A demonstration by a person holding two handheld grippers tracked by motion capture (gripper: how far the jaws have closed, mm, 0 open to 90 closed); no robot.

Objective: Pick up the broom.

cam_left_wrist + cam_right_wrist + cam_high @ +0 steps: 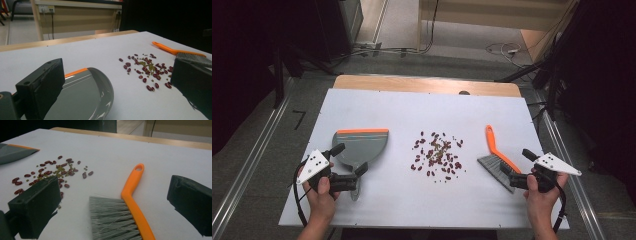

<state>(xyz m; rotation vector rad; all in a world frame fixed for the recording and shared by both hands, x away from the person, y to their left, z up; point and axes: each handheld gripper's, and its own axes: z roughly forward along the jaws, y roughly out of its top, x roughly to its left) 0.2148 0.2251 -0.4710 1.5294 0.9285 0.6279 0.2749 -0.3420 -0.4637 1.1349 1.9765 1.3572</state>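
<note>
My left gripper (348,163) sits with fingers spread over the dustpan (361,146). My right gripper (514,166) is likewise released around the brush (497,160). Beans (438,154) lie between them.

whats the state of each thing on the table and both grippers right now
dustpan: flat on the table, empty, ungripped
brush: lying flat, bristles toward the person, ungripped
beans: scattered loose between dustpan and brush
left gripper: open, jaws either side of the dustpan's near end
right gripper: open, jaws straddling the brush head
</note>
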